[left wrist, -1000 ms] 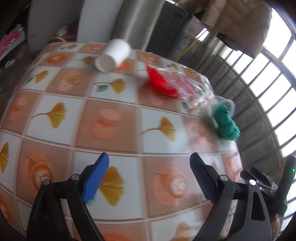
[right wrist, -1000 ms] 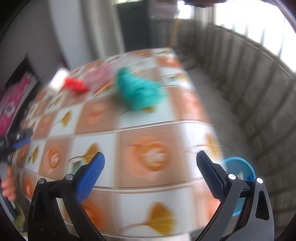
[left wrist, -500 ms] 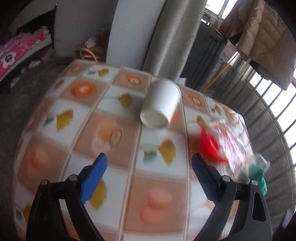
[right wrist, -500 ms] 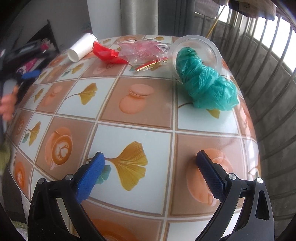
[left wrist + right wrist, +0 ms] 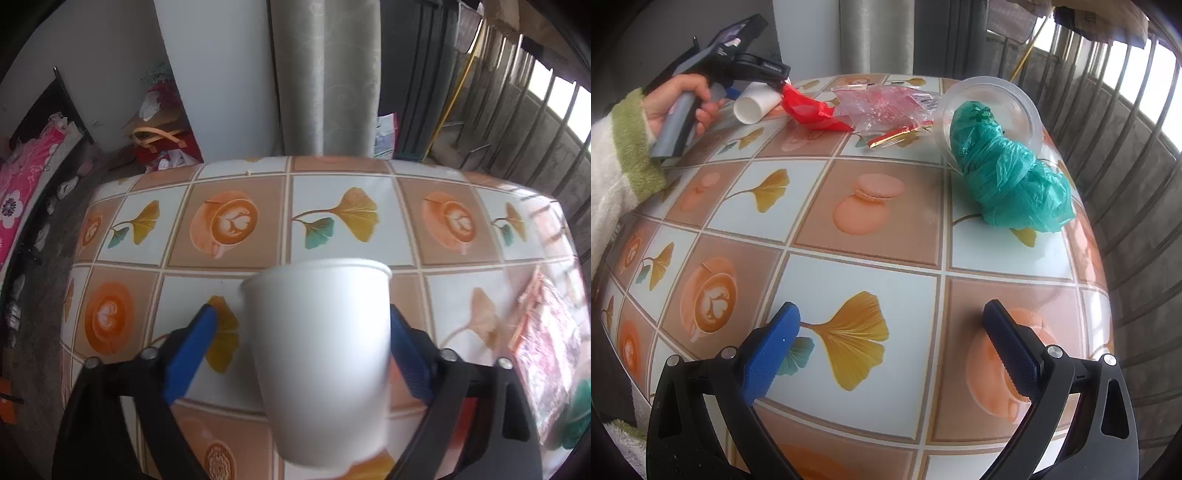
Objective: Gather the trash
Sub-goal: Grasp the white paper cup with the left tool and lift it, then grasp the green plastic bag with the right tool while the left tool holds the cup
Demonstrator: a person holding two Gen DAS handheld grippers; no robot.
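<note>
Closing around the white paper cup (image 5: 321,365), the left gripper (image 5: 301,347) has not yet clamped it, while the right gripper (image 5: 890,350) stands wide open, empty.

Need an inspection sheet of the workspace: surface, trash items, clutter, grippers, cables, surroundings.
Surface: table under a tiled ginkgo-and-coffee print cloth.
Job's things: white paper cup lying on its side; red wrapper, clear packet, green plastic bag partly in a clear tub.
Clutter: nothing seen beyond the trash.
Grippers: left hand-held gripper closing, cup between the jaws, left pad not touching; right hand-held gripper open, empty.
Cables: nothing seen.
Surroundings: curtain, railing, bags on the floor.
</note>
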